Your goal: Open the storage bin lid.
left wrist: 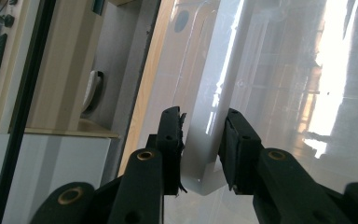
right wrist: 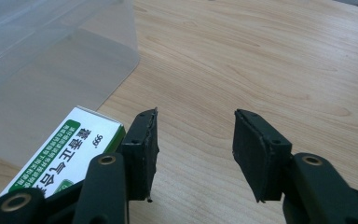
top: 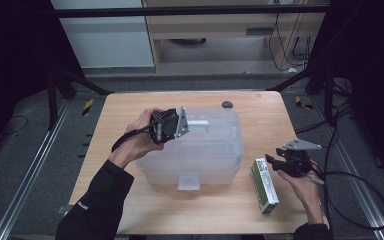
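Observation:
A translucent plastic storage box [top: 205, 150] with its lid on stands in the middle of the wooden table [top: 125, 110]. At the box's left end my left gripper [top: 190, 125] is turned on its side. In the left gripper view its jaws [left wrist: 203, 149] are shut on the white latch flap [left wrist: 205, 135] of the lid. A green and white carton [top: 265, 185] lies flat to the right of the box. My right gripper [top: 272, 161] hovers just above the carton's far end, open. Nothing lies between its pads [right wrist: 196, 149], and the carton [right wrist: 65, 149] sits to their left.
A small dark round object [top: 227, 104] rests at the table's back edge behind the box. A second white latch [top: 189, 181] hangs on the box's near side. Bare wood [right wrist: 261, 60] stretches beyond my right gripper. Cables trail on the floor at the right.

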### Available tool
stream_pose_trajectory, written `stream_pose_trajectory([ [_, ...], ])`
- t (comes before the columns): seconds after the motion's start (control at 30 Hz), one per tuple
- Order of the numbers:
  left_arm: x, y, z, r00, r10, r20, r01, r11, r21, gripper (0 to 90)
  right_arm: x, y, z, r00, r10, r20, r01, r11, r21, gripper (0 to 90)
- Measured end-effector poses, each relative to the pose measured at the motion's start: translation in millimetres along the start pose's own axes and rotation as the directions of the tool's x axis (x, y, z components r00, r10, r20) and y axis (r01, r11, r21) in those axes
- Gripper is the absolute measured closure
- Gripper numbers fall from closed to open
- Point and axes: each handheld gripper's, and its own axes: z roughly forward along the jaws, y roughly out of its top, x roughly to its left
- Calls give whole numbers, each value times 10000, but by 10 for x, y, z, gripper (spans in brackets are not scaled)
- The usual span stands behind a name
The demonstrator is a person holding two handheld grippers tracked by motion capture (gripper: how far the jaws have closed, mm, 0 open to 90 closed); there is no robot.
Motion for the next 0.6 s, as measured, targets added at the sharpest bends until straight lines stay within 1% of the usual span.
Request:
stream_pose_trajectory([
  [0.07,-2,6,3,9999,-6,-140,5,10000,-63,702,-5,-1,-1,10000,-37,-4,37,10000,-1,516],
  [0.1,6,9,2,9999,-30,-126,30,10000,-42,702,-5,-1,-1,10000,-37,-4,37,10000,-1,516],
  [0.17,22,18,5,9998,109,-140,-110,9999,-86,702,-1,0,-2,10000,-19,-20,19,10000,1,518],
  [0.2,19,21,1,9999,51,-143,-50,10000,27,702,-1,1,-3,10000,-28,-17,28,10000,0,520],
  [0.23,28,31,-2,9997,154,-184,-152,9998,138,703,0,3,-5,10000,-15,-32,15,10000,-3,521],
  [0.27,24,35,1,9997,117,-227,-114,9999,115,703,4,7,-9,10000,14,-39,-14,10000,-16,522],
  [0.3,33,44,3,9992,258,-306,-255,9996,87,703,6,9,-12,10000,32,-45,-32,10000,-24,524],
  [0.33,37,50,4,9990,262,-363,-258,9996,112,703,8,13,-17,10000,26,-45,-26,10000,-49,526],
  [0.37,35,53,2,9990,184,-398,-177,9996,200,703,14,18,-24,10000,63,-66,-63,10000,-71,529],
  [0.43,43,59,3,9988,172,-468,-162,9996,226,703,20,32,-45,10000,16,-38,-17,9997,-242,548],
  [0.53,54,62,4,9985,170,-515,-158,9996,230,702,40,72,-108,9998,172,-93,-177,9982,-567,581],
  [0.57,63,64,2,9982,214,-561,-198,9994,277,702,44,84,-124,9999,128,-100,-135,9977,-668,592],
  [0.6,63,66,6,9981,159,-597,-146,9996,228,701,57,104,-154,9998,146,-135,-157,9967,-801,609],
])
